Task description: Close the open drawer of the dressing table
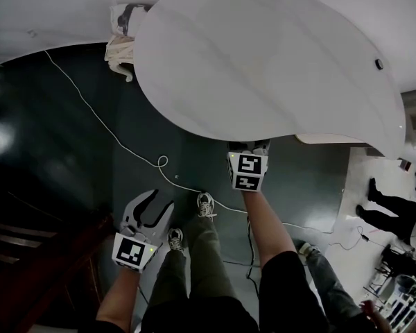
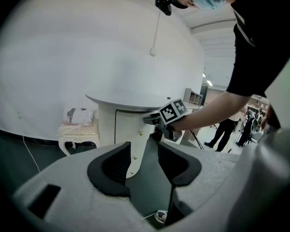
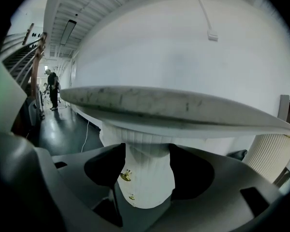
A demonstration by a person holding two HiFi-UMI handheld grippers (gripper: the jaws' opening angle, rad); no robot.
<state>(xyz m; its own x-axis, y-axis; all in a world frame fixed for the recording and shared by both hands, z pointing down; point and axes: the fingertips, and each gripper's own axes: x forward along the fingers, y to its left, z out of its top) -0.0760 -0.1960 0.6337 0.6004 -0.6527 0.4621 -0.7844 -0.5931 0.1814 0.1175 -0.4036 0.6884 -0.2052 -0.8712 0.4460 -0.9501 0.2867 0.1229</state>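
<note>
Dressing table (image 1: 263, 61) fills the head view's top. Right gripper (image 1: 248, 151) sits at its front edge; left gripper (image 1: 151, 203) is well apart, over the dark floor (image 1: 69, 137). Left gripper view: jaws apart, nothing between. Right gripper view: jaws apart, framing the table's ribbed white front (image 3: 147, 182) (brass knobs (image 3: 126, 176) on it); can't single out the drawer.

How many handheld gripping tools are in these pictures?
2. The left grey two-jaw tool hangs open above the dark floor; the right tool, also open, reaches under the white dressing-table top.
</note>
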